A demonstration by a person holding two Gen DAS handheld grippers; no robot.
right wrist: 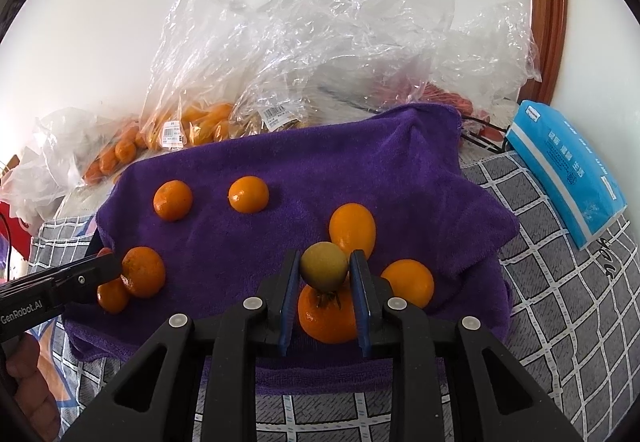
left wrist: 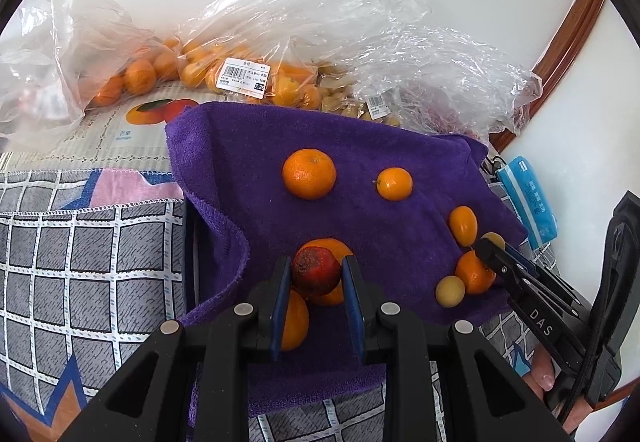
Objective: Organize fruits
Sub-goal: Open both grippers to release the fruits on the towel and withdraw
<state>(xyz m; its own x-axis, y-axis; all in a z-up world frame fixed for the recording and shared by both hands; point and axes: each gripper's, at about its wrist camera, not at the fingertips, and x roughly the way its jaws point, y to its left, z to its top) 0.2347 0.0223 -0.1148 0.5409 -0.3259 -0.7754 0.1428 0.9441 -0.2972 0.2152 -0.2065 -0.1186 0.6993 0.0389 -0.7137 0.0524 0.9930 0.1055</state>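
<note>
The left gripper (left wrist: pixel 316 272) has its jaws clamped on a dark red fruit (left wrist: pixel 316 270) above the purple towel (left wrist: pixel 248 170). The right gripper (right wrist: pixel 324 268) grips a yellow-green fruit (right wrist: pixel 324 266) over an orange (right wrist: pixel 326 318). Loose oranges (left wrist: pixel 309 174) dot the towel.

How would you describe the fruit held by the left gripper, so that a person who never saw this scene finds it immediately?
Look at the purple towel spread over the checked cloth, with orange citrus fruits scattered on it. At its near edge, the left gripper holds one round fruit between its blue fingers, just above two oranges. It is the only dark red fruit there, with a rough brownish patch.
</note>
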